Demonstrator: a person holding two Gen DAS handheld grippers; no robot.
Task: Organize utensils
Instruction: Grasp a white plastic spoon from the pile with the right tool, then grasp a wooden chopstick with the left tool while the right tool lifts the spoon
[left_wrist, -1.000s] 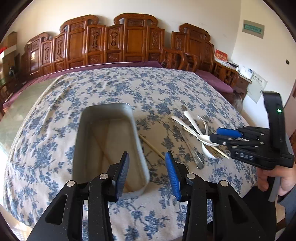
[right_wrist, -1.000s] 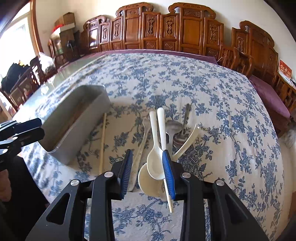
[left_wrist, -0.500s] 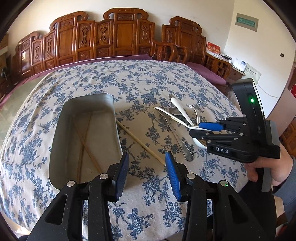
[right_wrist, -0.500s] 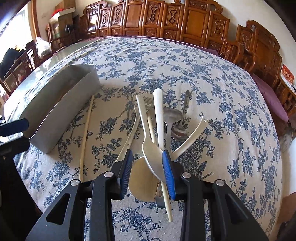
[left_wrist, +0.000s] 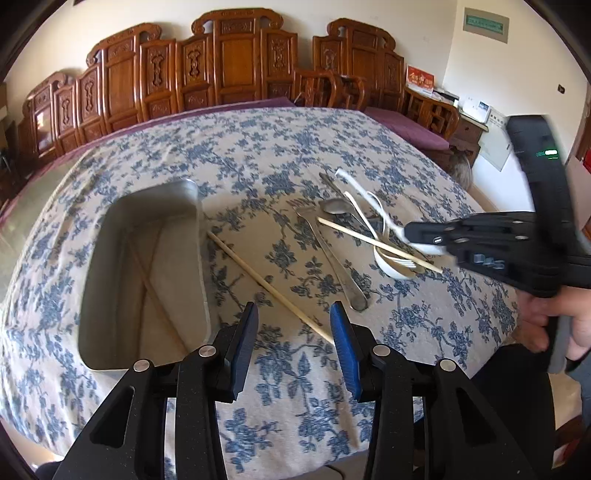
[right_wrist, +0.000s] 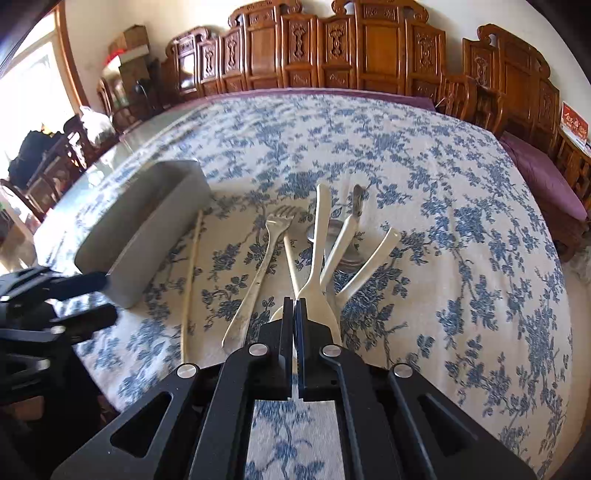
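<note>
The right gripper tilts steeply down over the heap of utensils, its jaws pressed together on the bowl end of a white plastic spoon, whose handle runs away from the camera. In the left wrist view the same gripper reaches in from the right, blurred, with a white spoon at its tip and a person's hand wrapped around its handle.

The left gripper also points down at the tabletop, which is covered by a blue-flowered cloth. Its jaws stand partly spread with nothing between them, above the near end of a loose wooden chopstick that lies slantwise just beside the metal tray.

The tray sits on the left part of the cloth and has two chopsticks crossed inside it. The rest of the utensils lie in a heap to its right: a metal fork, a second chopstick lying across them, a metal spoon, and more white plastic spoons fanned out. Carved wooden chairs line the wall behind the tabletop.
</note>
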